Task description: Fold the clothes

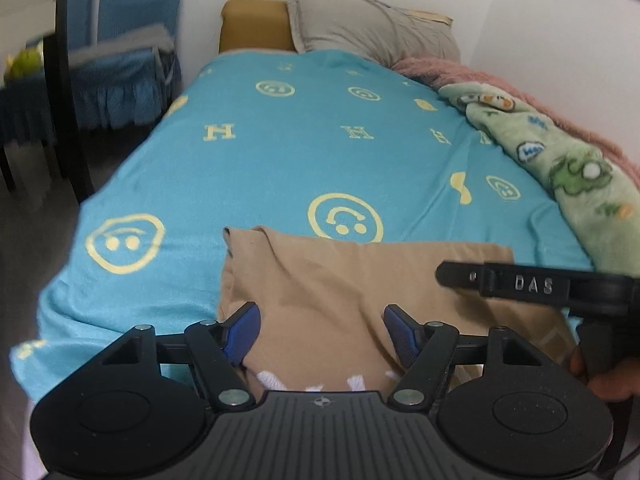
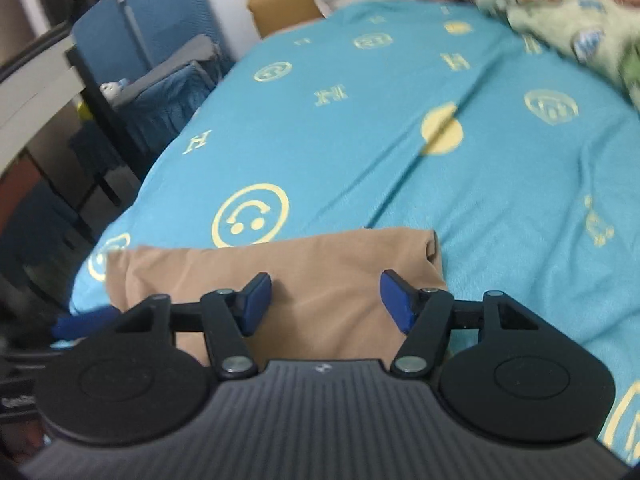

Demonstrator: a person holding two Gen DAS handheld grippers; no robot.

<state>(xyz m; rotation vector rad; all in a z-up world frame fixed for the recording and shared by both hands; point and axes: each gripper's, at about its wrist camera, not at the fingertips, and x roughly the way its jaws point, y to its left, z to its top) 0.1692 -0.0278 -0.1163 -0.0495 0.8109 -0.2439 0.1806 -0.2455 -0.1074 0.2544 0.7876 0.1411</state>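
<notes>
Tan garment [image 1: 332,292], plain soft knit, lying flat on bed cover [image 1: 280,152] at near end of bed. Folded to rough rectangle; far edge straight, running across bed. Left side rumpled, loose flap corner sticking up, diagonal creases across middle. Right end doubled over into rounded fold [image 2: 434,256]. White stitched marks on near edge. Near portion hidden below camera.

The tan garment's [image 1: 340,280] near edge is hidden behind the left hand-held gripper [image 1: 322,332]; its white lettering there is unreadable. Far right of the right hand-held gripper [image 2: 326,300], the green blanket [image 2: 568,36] is motion-blurred.
</notes>
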